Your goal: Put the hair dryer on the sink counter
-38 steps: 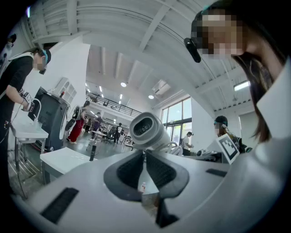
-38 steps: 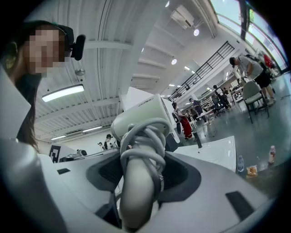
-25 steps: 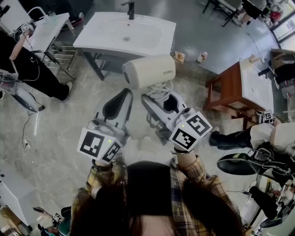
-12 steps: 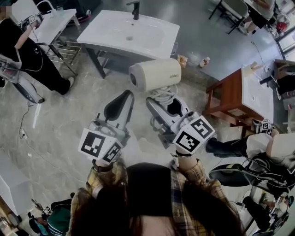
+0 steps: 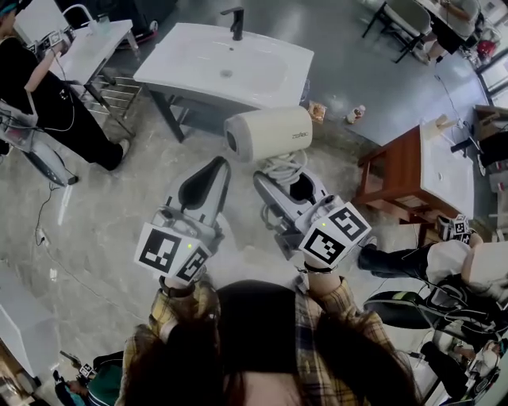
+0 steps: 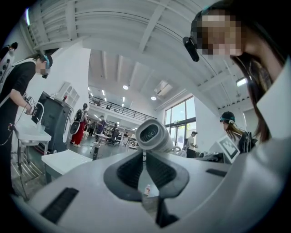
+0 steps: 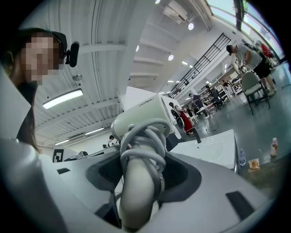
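Gripping the hair dryer [image 5: 268, 133] by its handle, the right gripper [image 5: 292, 181] holds it up in the air in front of the person. In the right gripper view its fingers [image 7: 182, 175] pinch the pale handle from both sides, with the grey cord [image 7: 144, 136] wound in loops round the handle just above the grip. The cream barrel lies crosswise in the head view, its open end facing the person's left.

The dryer hangs over the grey floor [image 5: 103, 230], near the front edge of the white sink tabletop [image 5: 182, 67] but not on it. A black faucet [image 5: 236, 22] stands at the far side of the basin.

The left gripper [image 5: 214, 165] is raised beside the right one, just left of the dryer and apart from it. Its dark fingers [image 6: 132, 170] are pressed together at the tips with nothing between them.
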Demonstrator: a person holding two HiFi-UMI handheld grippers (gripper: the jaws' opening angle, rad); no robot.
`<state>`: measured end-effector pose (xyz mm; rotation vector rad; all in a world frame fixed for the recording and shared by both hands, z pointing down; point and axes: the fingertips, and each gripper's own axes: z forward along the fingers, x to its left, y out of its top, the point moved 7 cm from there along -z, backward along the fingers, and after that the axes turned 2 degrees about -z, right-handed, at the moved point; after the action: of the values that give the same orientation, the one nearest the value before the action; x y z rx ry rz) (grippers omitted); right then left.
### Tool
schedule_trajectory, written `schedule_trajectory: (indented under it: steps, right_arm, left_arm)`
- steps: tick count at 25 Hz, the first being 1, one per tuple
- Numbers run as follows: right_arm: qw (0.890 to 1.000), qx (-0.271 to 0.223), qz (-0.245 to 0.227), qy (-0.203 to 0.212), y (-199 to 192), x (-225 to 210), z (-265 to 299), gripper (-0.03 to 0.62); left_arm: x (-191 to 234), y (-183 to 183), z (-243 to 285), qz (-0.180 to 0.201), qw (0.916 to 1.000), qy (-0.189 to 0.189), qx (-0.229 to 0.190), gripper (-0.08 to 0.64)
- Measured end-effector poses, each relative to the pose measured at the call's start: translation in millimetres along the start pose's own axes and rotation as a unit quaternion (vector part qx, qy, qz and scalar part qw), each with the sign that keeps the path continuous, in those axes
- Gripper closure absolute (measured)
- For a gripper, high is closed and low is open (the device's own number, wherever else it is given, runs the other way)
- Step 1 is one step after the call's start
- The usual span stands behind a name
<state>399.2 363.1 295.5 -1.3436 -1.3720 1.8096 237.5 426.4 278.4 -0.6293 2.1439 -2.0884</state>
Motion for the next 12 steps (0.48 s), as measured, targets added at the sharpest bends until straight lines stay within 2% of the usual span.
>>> schedule_trajectory:
  steps: [12]
  right_arm:
    - [0.998,-0.028,0.012,-0.057,21.6,-46.9,107.2,0.342]
  left_arm:
    - [114.5,33.7,82.3,0.012,0.9979,-0.062,0.011,0.527]
